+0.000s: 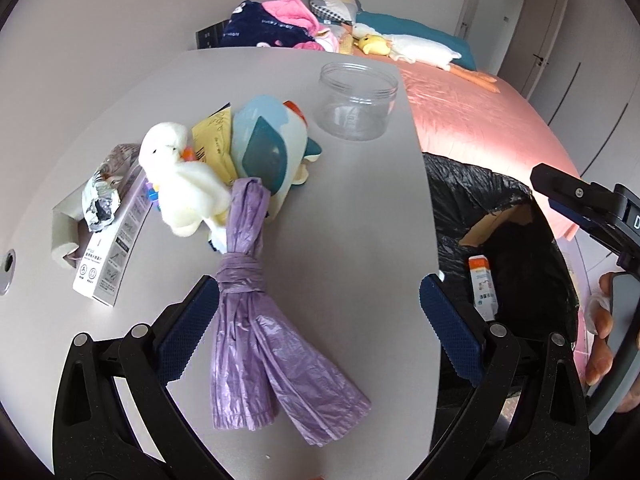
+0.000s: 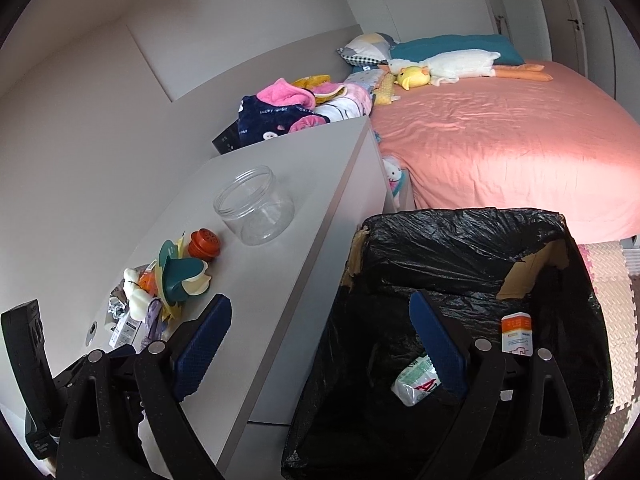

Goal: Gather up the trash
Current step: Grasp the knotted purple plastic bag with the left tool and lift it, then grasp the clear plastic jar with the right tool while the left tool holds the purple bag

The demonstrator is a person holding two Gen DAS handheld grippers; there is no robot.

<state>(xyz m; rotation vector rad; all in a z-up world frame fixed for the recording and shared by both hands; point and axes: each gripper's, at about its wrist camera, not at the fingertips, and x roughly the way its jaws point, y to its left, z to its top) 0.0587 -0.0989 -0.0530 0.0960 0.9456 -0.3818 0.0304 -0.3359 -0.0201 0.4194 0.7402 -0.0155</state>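
purple bag (image 1: 256, 320) | knotted, crinkled, flat on desk (image 1: 352, 208) | left tool (image 1: 320, 308) spread

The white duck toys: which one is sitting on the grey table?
The small fluffy white duck toy with the orange beak, sitting on the grey table beside the purple plastic bag. The long white duck toy lies on the pink bed.

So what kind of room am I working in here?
Most likely a bedroom: a bed with a pink sheet, pillows and a plush goose at its head, and a grey desk beside it.
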